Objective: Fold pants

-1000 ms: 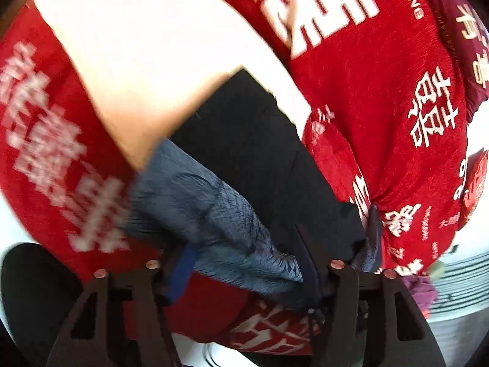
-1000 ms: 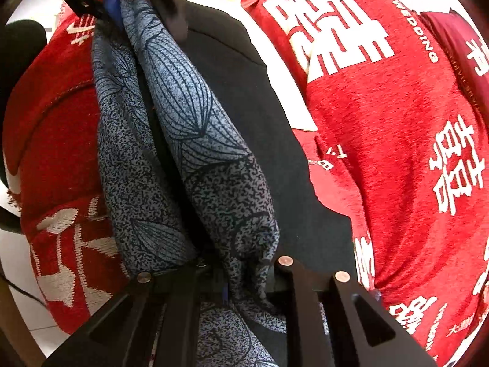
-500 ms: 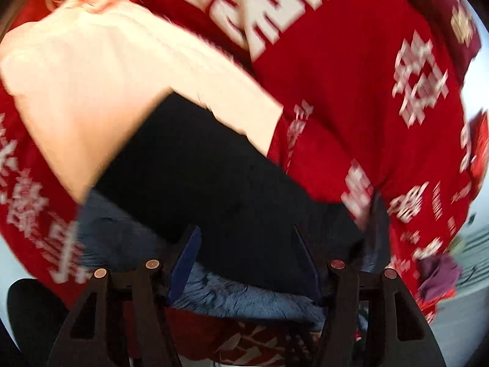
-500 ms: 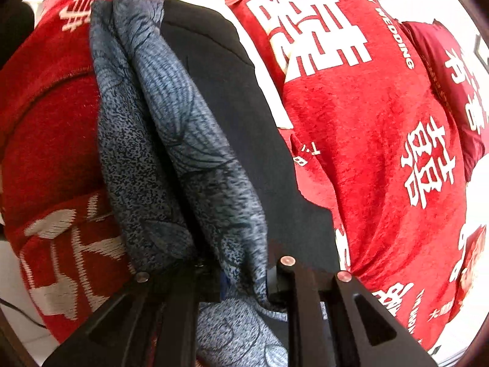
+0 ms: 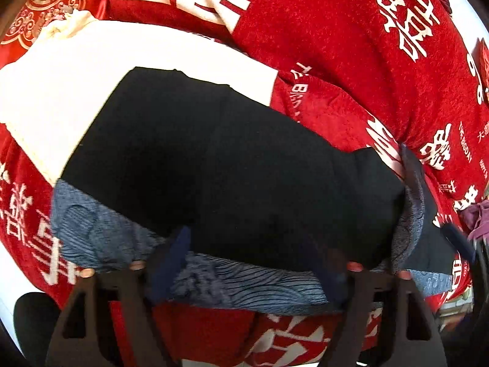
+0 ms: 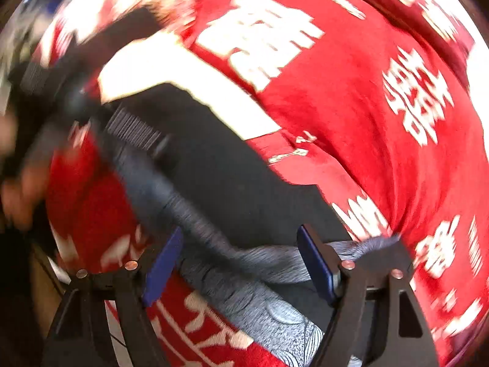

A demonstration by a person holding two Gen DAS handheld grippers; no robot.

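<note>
Left wrist view: the pants (image 5: 128, 238), a soft blue-grey fabric printed with fine wavy lines and leaf shapes, lie folded in a long band along the near edge of a black garment (image 5: 220, 165). The black cloth is matte and plain, spread flat in a rough rectangle over a white cloth (image 5: 55, 91), and all of this rests on a plush red blanket (image 5: 321, 30) woven with large white characters. A gold-patterned red fabric (image 5: 45, 6) shows at the upper left corner, and a purple cloth (image 5: 476, 217) bunches at the right edge. The left gripper (image 5: 256, 257) has its jaws spread wide, blue pads on black fingers; the band of pants and the edge of the black garment lie between them, gripped by neither finger.

Right wrist view, blurred by motion: the pants (image 6: 262, 302) run as a crumpled patterned strip from the lower middle up toward the left, beside the black garment (image 6: 232, 171), with the white cloth (image 6: 183, 82) and red blanket (image 6: 351, 116) beyond. The right gripper (image 6: 238, 263) is also wide apart, the pants passing between its blue pads with nothing clamped. At the left a dark ribbed device and a hand are smeared; I cannot tell their detail.
</note>
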